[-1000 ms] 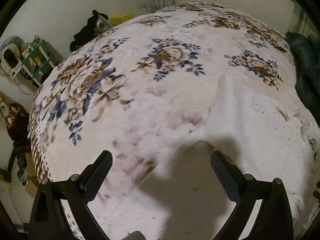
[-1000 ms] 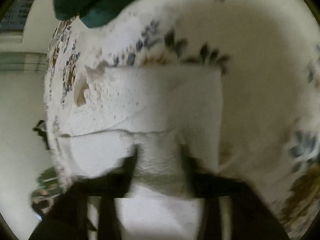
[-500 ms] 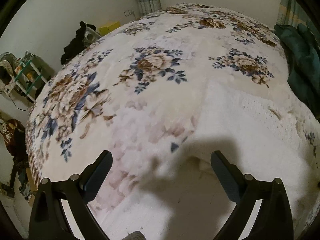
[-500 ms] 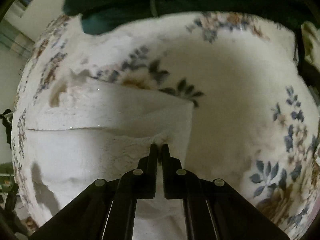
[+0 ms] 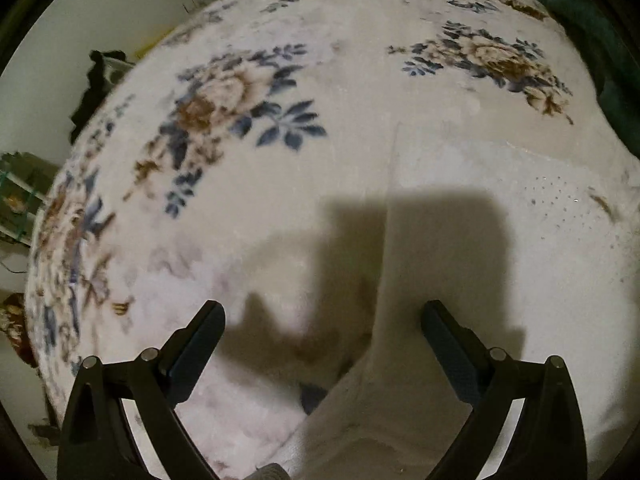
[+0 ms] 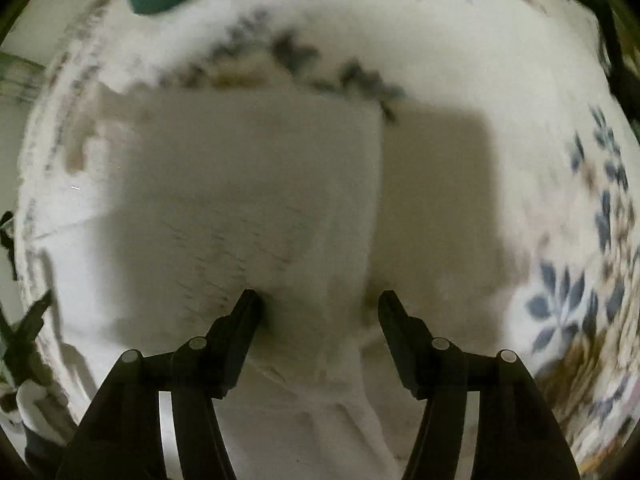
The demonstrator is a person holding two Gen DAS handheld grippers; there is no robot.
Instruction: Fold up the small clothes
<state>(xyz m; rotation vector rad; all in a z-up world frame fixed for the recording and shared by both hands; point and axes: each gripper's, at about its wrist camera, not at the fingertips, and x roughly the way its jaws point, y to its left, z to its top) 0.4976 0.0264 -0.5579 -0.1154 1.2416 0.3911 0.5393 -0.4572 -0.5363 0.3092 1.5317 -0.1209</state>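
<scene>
Our right gripper (image 6: 318,306) is opening over the white garment (image 6: 248,184); left gripper (image 5: 322,322) wide, empty. Next fold needs its bed-side edge.

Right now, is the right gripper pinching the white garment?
Apart. In the right wrist view the right gripper has its jaws opening, spread wide above the white garment; cloth lies between them but neither finger presses it.
</scene>
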